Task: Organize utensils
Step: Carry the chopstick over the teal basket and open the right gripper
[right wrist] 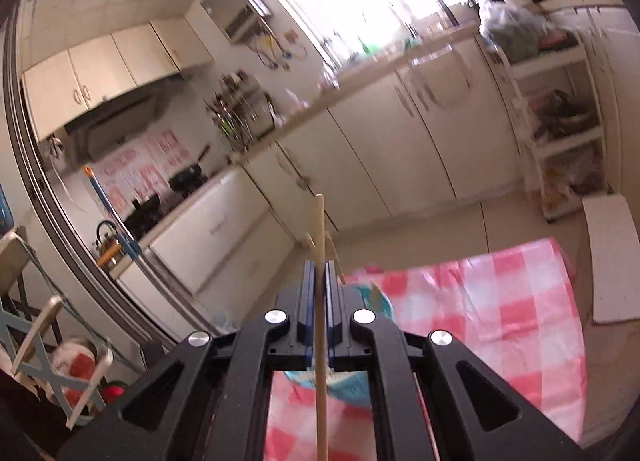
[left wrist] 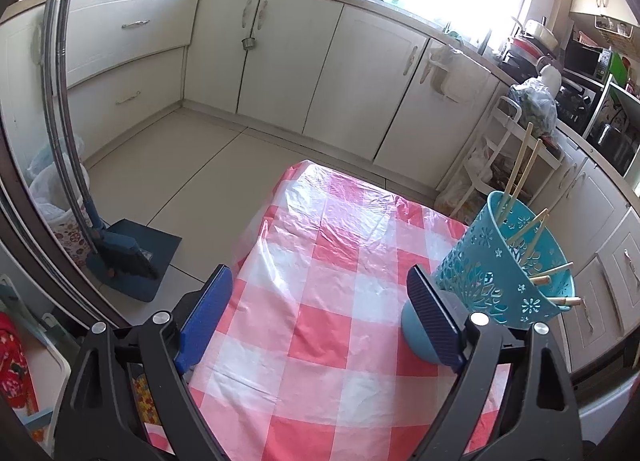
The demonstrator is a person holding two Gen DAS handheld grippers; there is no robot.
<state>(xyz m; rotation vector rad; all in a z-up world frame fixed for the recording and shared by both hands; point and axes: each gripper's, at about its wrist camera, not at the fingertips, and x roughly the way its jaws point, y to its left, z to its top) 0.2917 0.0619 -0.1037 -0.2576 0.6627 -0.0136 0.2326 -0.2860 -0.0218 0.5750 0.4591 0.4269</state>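
Observation:
A teal perforated holder [left wrist: 508, 265] stands tilted on the pink checked tablecloth [left wrist: 320, 301], with several wooden chopsticks [left wrist: 520, 177] in it. My left gripper [left wrist: 320, 301] is open and empty, its right finger close beside the holder's base. My right gripper [right wrist: 319, 273] is shut on a single wooden chopstick [right wrist: 320, 301], which runs upright between the pads and sticks out above them. The teal holder [right wrist: 380, 301] shows partly below and behind the right gripper, with two other chopstick tips beside it.
White kitchen cabinets [left wrist: 280, 61] and a tiled floor [left wrist: 180, 181] lie beyond the table. A blue dustpan and brush [left wrist: 132, 257] stand on the floor at left. A white shelf rack [right wrist: 560, 121] with bags stands at right.

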